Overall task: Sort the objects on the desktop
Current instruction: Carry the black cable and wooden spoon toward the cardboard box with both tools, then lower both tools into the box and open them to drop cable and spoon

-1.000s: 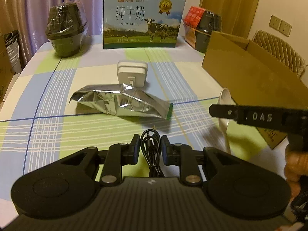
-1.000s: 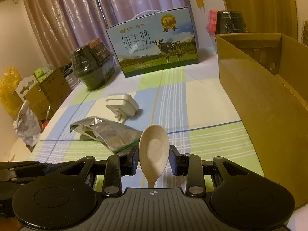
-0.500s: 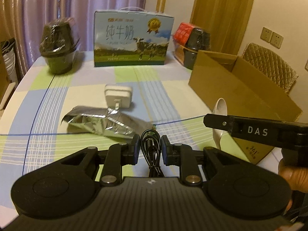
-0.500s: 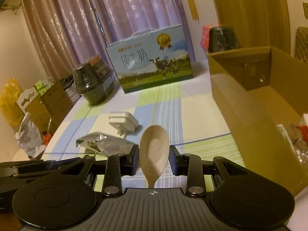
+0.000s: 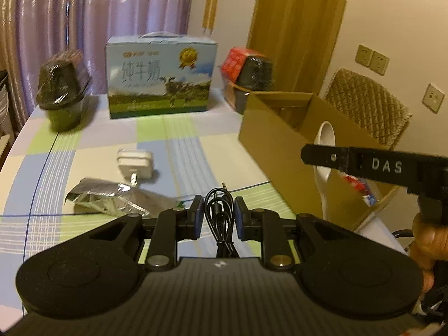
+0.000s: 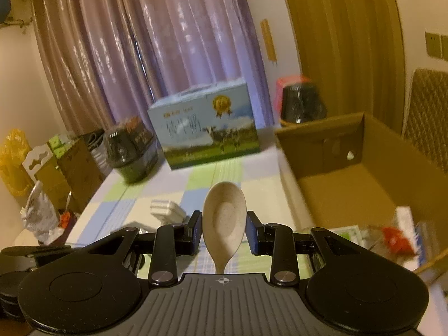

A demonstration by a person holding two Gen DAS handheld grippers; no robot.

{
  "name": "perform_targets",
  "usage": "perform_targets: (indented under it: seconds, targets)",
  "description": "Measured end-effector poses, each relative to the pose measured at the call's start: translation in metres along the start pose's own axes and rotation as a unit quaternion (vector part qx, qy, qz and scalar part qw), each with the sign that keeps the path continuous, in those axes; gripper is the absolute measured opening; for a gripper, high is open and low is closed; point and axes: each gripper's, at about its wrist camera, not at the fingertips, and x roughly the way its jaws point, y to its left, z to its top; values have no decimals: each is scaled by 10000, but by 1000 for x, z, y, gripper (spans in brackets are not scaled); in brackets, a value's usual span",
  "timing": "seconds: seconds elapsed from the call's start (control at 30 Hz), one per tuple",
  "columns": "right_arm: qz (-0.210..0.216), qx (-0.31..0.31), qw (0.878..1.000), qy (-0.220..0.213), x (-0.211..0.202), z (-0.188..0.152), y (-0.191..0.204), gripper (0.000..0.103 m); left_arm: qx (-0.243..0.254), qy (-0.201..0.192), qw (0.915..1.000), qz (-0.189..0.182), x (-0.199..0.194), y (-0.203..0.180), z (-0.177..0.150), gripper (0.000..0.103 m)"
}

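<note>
Blurring hides loose items (image 6: 392, 232) inside the cardboard box (image 6: 330, 151).

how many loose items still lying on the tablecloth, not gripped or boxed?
2: the white charger mid-table and the crumpled foil bag just in front of it. The grippers hide the near tablecloth, so more could sit there.
</note>
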Motion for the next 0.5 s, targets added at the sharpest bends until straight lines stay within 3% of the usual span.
perform_targets:
  seconds: [0.5]
  targets:
    - [-200,-66,9993,-305,-80,42,-37,30,302,-212,9990,-263,-46,-64,33,18]
